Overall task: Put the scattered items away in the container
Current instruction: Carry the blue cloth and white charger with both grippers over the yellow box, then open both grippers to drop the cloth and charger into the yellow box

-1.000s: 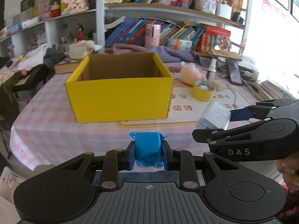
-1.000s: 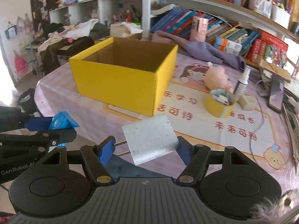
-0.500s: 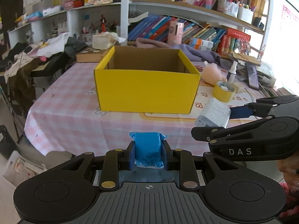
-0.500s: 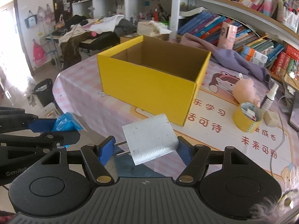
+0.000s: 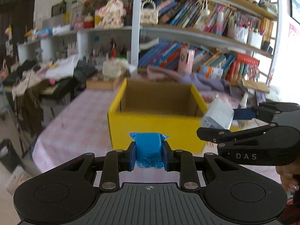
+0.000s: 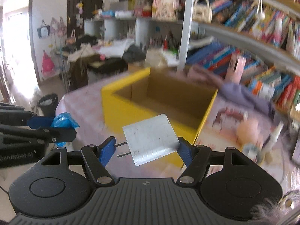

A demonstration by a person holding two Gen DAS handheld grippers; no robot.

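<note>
Both grippers loaded, both short of the yellow box [image 5: 155,125], which stands open-topped on the pink checked tablecloth [image 5: 78,120].

Left gripper [image 5: 149,154]: jaws drawn narrow, pinching a blue wrapped packet [image 5: 149,148] squarely between the pads. Firm grip, by the look of it.

Right gripper [image 6: 146,148]: jaws about half spread, clamped on a white plug adapter [image 6: 151,138]. The adapter sits skewed; its two prongs point at the left pad and seem to bear on it, though blur makes that contact hard to confirm. A grip on prongs is likely to twist or slip.

Step in hand: carry both items over the box mouth. Done well, each gripper clears the near wall before releasing, with the load fully inside the rim. The adapter wants the gentler, steadier carry. Dropping one item at a time avoids the grippers crowding each other over the opening.

Other clutter remains right of the box, too smeared to name.
</note>
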